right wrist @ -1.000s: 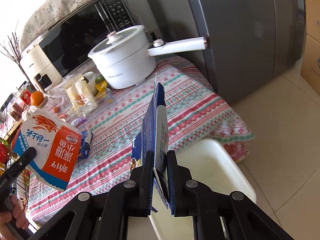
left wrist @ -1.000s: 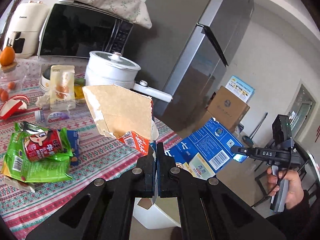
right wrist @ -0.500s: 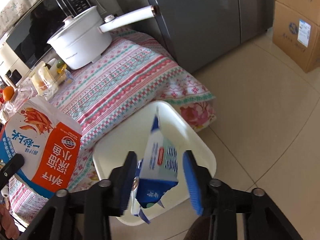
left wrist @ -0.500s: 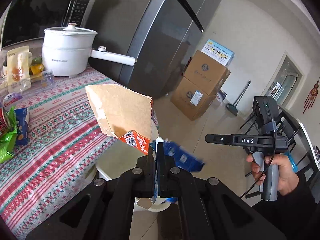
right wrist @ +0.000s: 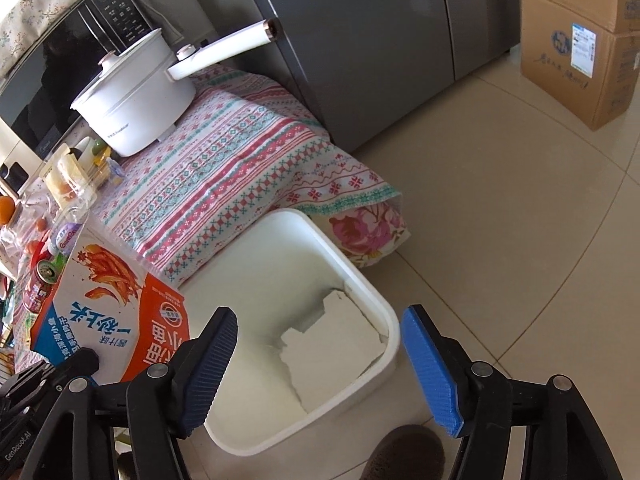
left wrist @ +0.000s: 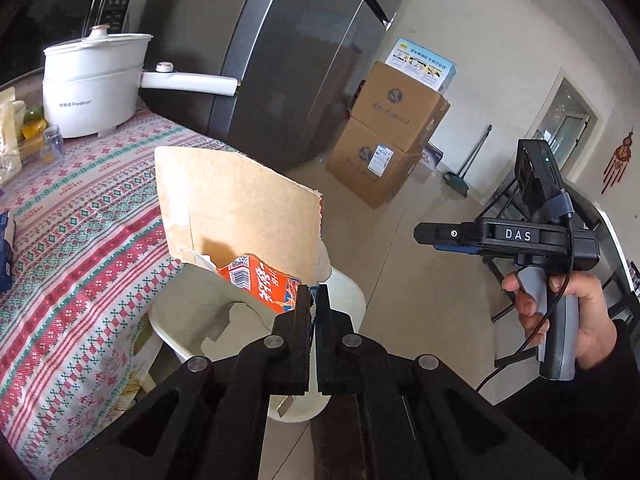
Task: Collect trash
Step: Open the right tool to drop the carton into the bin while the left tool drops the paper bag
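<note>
My left gripper (left wrist: 314,300) is shut on a flattened orange and white carton (left wrist: 240,220), holding it over the white trash bin (left wrist: 348,288). The carton also shows in the right wrist view (right wrist: 108,308) at the left, above the bin's edge. My right gripper (right wrist: 320,348) is open and empty above the white bin (right wrist: 384,312), whose inside shows only white. In the left wrist view the right gripper (left wrist: 436,238) hovers to the right of the bin, held by a hand.
The table with a patterned cloth (right wrist: 240,160) stands beside the bin, with a white pot (right wrist: 136,100), snack packs and a can (right wrist: 40,280). A grey fridge (right wrist: 360,40) and stacked cardboard boxes (right wrist: 580,48) stand on the tiled floor.
My right gripper opened and let go of the blue carton, which dropped into the bin and is out of sight. My left gripper carried the orange carton from the table over the bin.
</note>
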Demonstrator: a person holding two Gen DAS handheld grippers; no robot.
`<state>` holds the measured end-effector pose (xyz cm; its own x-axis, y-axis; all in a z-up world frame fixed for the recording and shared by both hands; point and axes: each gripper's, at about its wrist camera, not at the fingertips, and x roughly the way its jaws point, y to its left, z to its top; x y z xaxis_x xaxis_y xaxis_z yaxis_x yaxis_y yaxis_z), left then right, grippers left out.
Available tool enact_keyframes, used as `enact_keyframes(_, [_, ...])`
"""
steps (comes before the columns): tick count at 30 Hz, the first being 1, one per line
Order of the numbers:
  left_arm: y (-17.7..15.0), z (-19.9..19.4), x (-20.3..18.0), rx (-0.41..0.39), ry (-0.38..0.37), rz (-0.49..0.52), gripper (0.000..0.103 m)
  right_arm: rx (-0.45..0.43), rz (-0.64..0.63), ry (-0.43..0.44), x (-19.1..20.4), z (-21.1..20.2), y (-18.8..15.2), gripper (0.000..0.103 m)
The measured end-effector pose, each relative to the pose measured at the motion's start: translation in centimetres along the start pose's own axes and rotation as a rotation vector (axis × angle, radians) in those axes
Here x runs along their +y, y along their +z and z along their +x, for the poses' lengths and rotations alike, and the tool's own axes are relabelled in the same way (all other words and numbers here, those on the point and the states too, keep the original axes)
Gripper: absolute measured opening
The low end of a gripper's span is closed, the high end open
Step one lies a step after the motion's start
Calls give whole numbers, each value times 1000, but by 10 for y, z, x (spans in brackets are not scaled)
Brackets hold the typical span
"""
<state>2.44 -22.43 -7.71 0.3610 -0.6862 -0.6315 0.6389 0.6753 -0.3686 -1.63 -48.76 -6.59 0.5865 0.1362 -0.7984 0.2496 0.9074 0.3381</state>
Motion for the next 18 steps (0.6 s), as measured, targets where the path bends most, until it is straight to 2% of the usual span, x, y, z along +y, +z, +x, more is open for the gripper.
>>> enact_keyframes(7, [5, -5, -14, -11, -30, 44, 0, -16, 37, -3, -8, -4, 3, 74])
enact_keyframes(14, [0, 22, 21, 56, -85, -79, 0, -5, 33, -4, -7, -1, 1, 74])
enact_keyframes(18, [-1, 31, 20, 82, -60, -58, 2, -1, 26, -7, -4, 1, 0, 74])
